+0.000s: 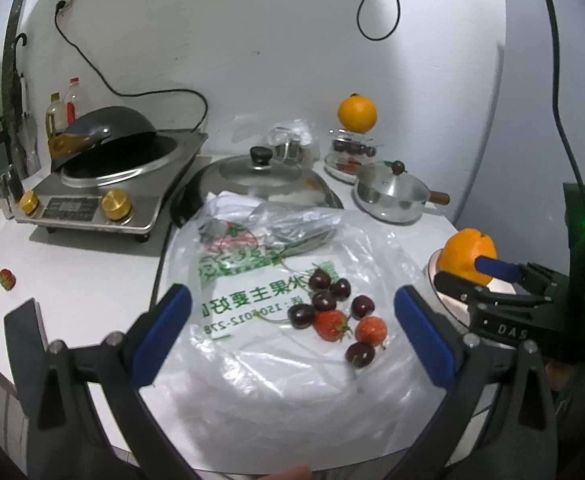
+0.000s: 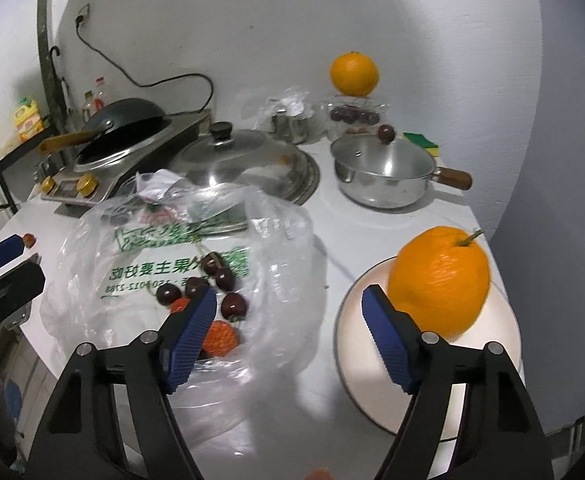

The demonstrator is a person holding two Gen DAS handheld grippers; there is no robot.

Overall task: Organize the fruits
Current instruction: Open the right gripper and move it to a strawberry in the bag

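Hovering low in frame, the right gripper [image 2: 290, 328] stands open and empty, as does the left gripper [image 1: 292, 312]. Cherries [image 1: 324, 300] and strawberries [image 1: 331, 325] lie mid-frame on the plastic bag [image 1: 252, 360]; right, an orange [image 2: 438, 280] sits on the plate [image 2: 356, 320]; another orange [image 2: 354, 73] stands upper centre.

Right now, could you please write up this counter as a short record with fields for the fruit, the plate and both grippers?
loose fruit: cherries and strawberries on the plastic bag
stray fruit: one strawberry on the counter, apart from the bag
plate: holds one orange
second orange: sits on a glass container at the back
left gripper: open, empty
right gripper: open, empty, beside the plate's orange
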